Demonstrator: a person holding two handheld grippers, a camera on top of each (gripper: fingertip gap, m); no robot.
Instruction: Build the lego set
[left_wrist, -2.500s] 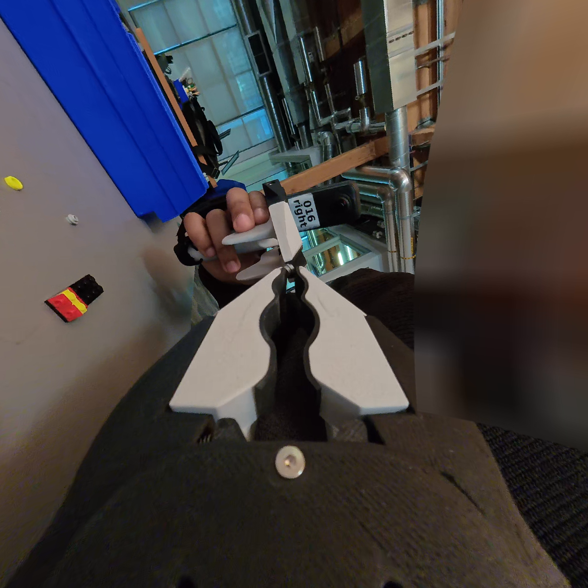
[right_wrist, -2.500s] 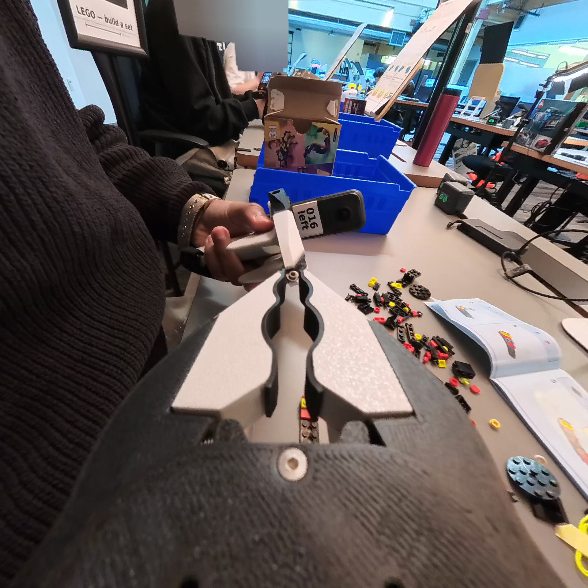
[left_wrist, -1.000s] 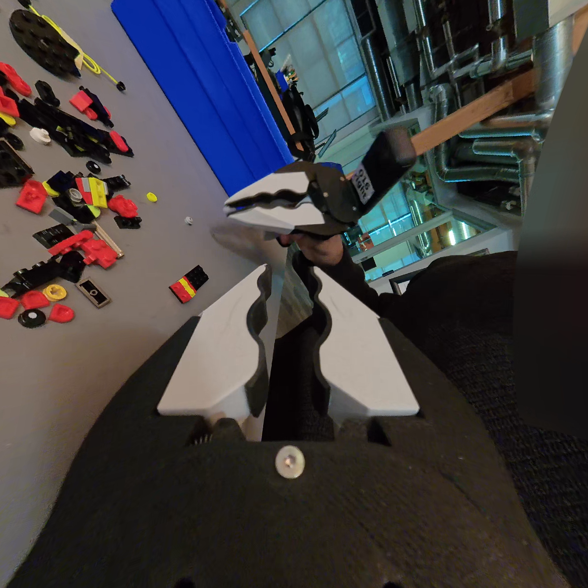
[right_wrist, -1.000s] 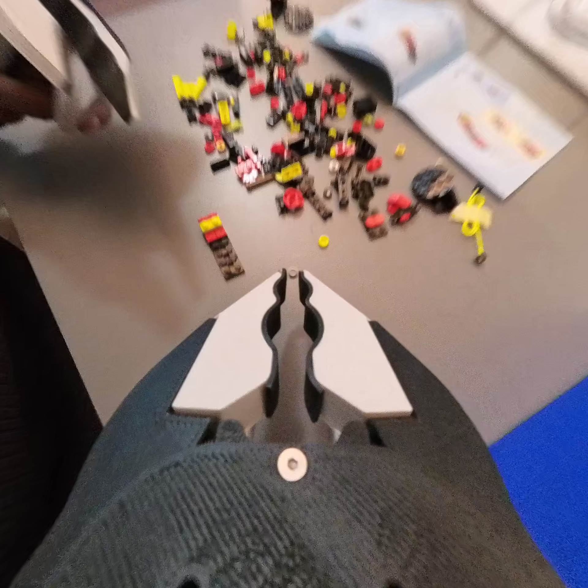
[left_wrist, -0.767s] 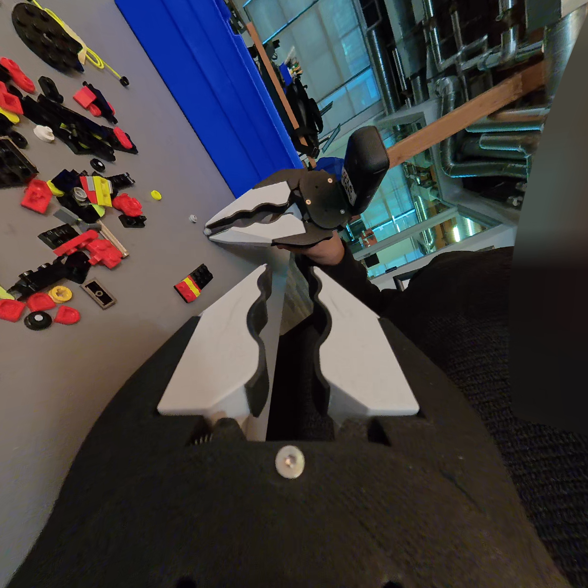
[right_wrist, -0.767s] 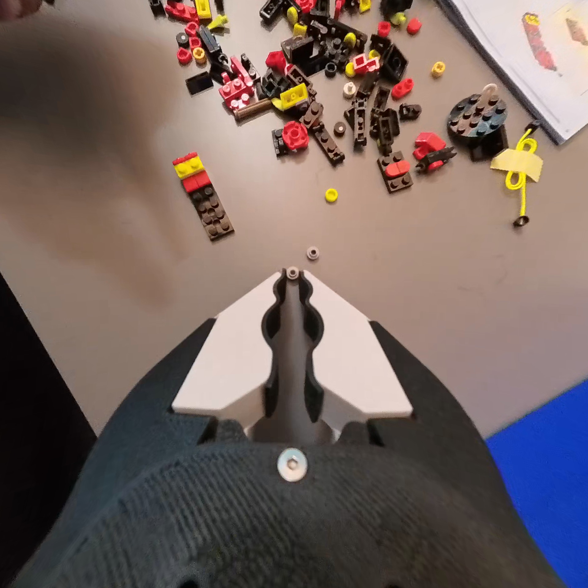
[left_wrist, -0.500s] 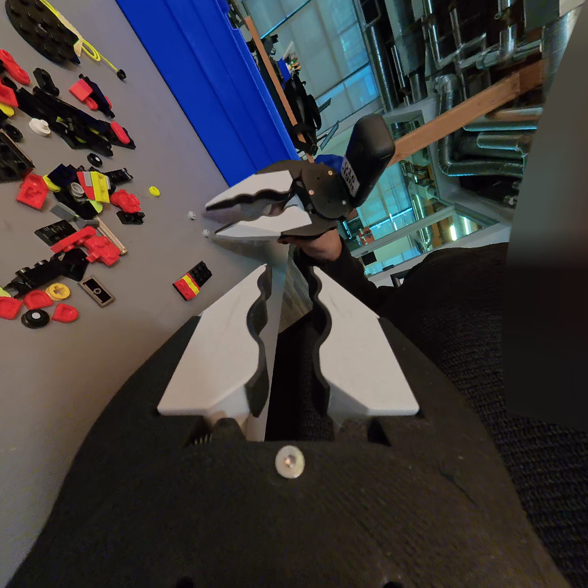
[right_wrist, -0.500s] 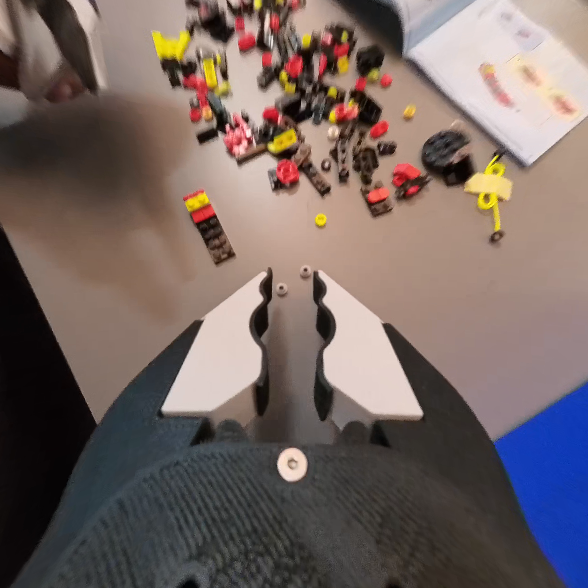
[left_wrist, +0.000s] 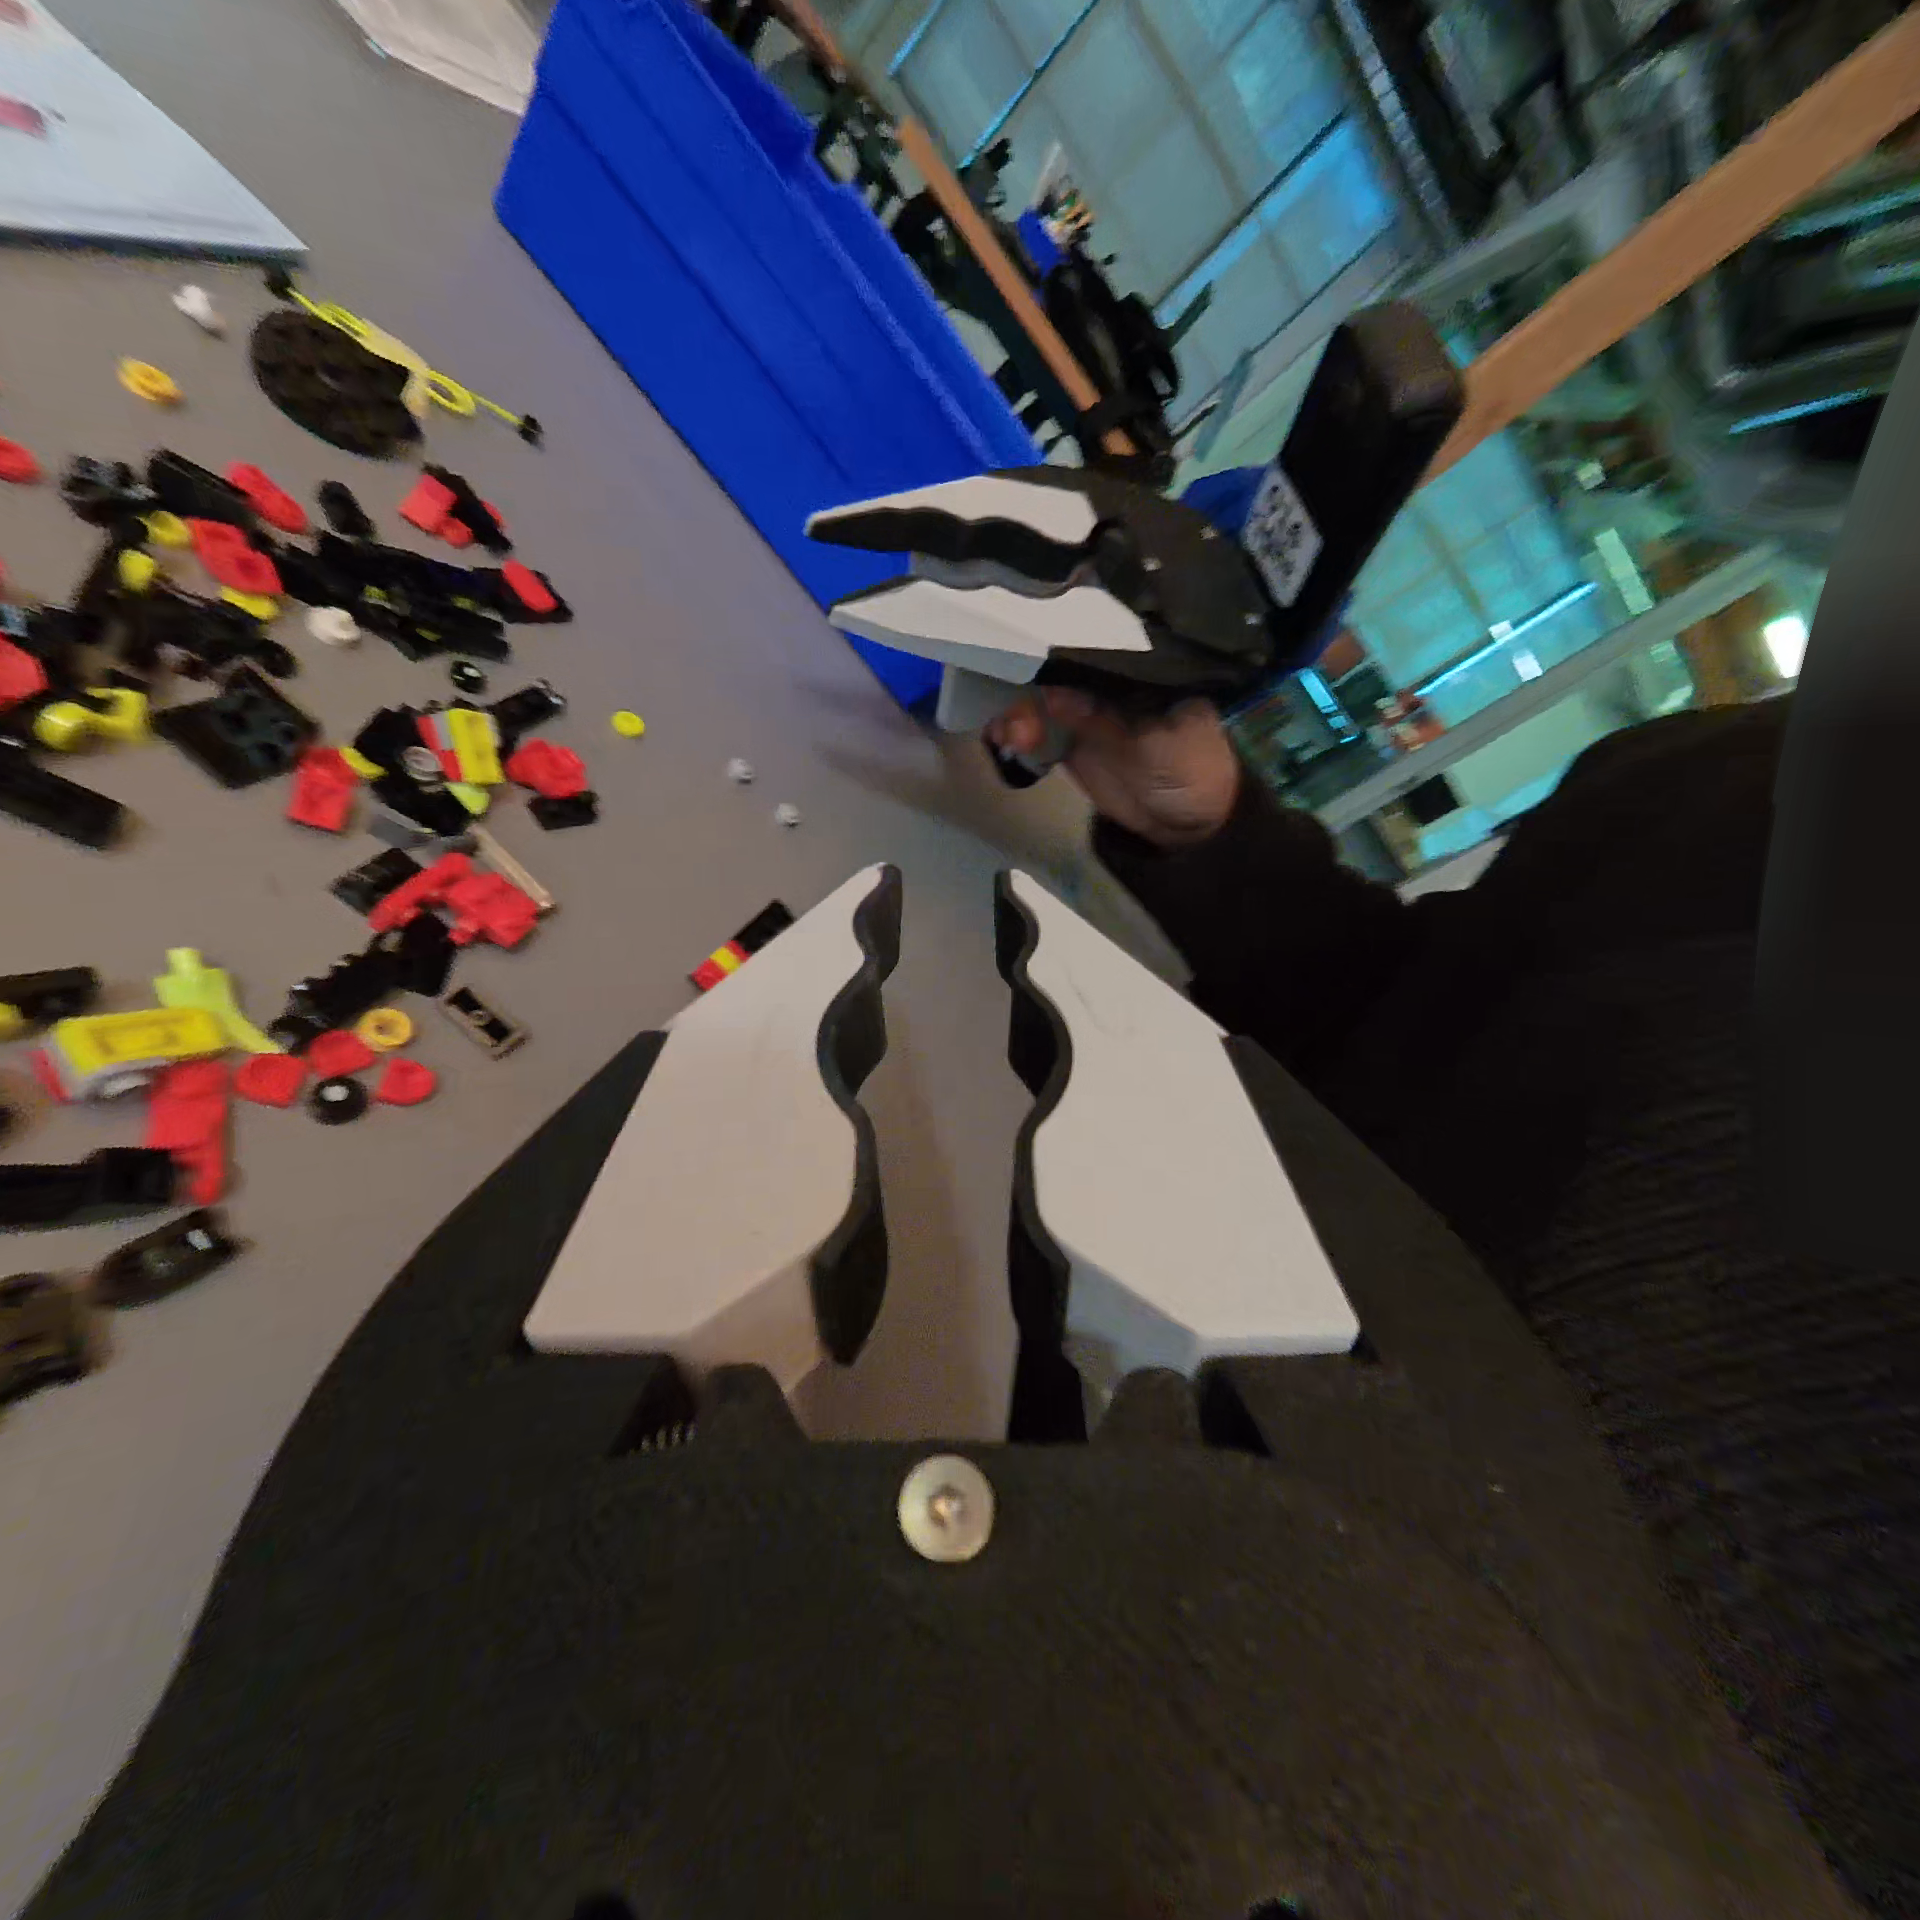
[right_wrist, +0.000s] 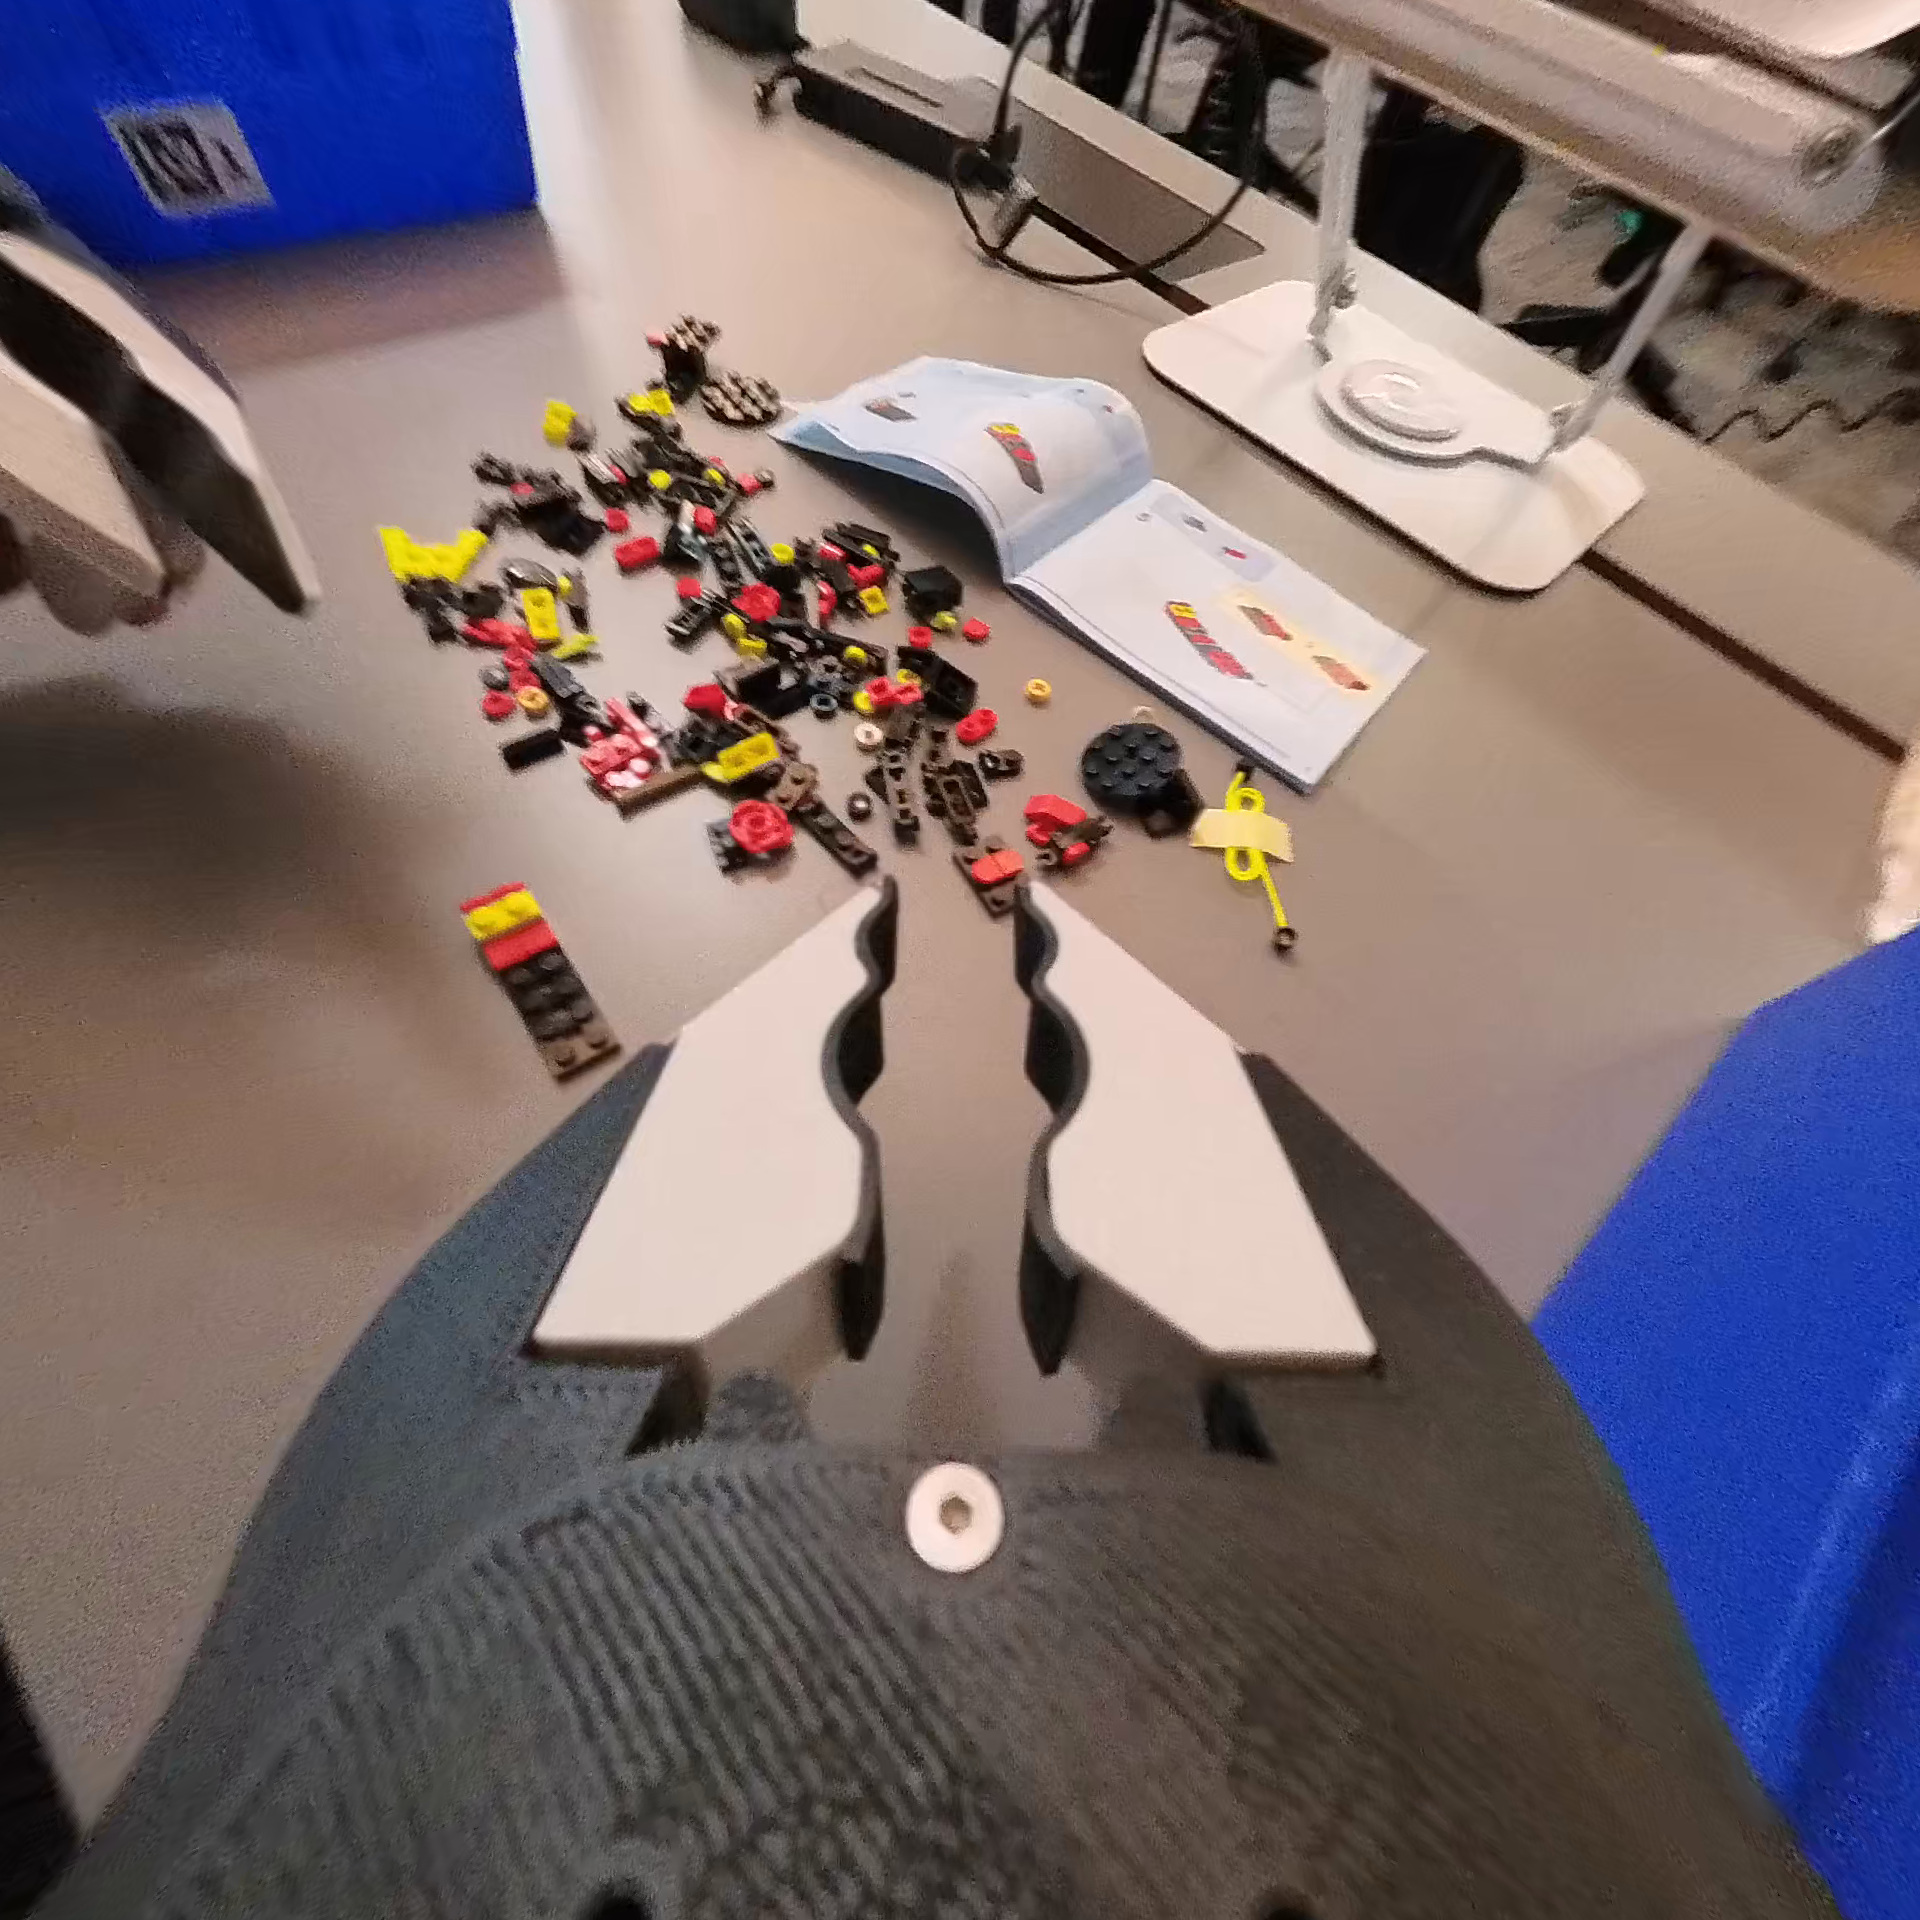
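You've dropped the small grey stud (left_wrist: 788, 815) by its twin; both the right gripper (right_wrist: 948, 902) & left gripper (left_wrist: 943, 883) are released, empty, so the started strip (right_wrist: 535, 977) w/ red-yellow end waits unbuilt.

On the grey table (right_wrist: 312, 1143) lie red, yellow and black loose bricks (right_wrist: 748, 665), a small build (right_wrist: 535, 977) striped red, yellow, red, then black, a pale blue booklet (right_wrist: 1143, 561), and blue bins (left_wrist: 727, 270).
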